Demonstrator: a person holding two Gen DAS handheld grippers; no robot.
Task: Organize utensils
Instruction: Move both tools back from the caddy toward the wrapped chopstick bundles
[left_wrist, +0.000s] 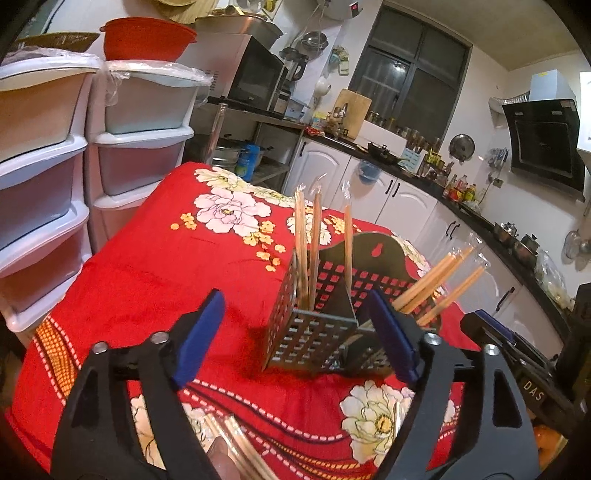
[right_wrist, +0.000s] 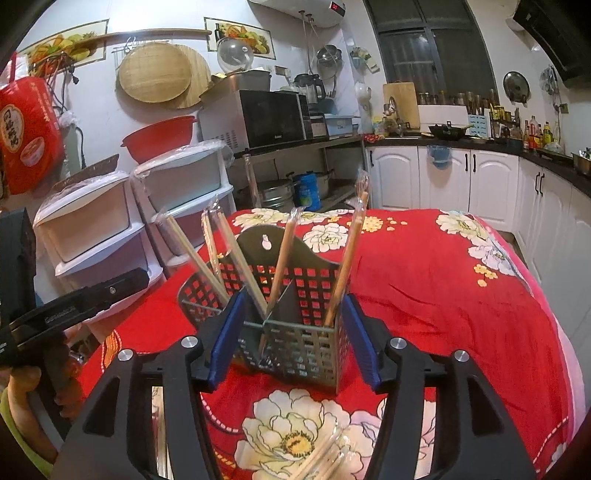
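Utensil holder on red floral cloth, both grippers empty

Left gripper (left_wrist: 295, 336): blue-padded fingers spread wide, nothing between them, held just short of the perforated metal holder (left_wrist: 314, 332). The holder stands upright on the tablecloth (left_wrist: 166, 266), split into compartments; wrapped chopsticks (left_wrist: 306, 251) stand upright in one, others (left_wrist: 436, 284) lean outward in the next. More wrapped chopsticks (left_wrist: 236, 446) lie on the cloth under the gripper. Right gripper (right_wrist: 291, 339): fingers spread, flanking the holder's near corner, contact cannot be determined. Loose wrapped chopsticks (right_wrist: 325, 458) lie below it
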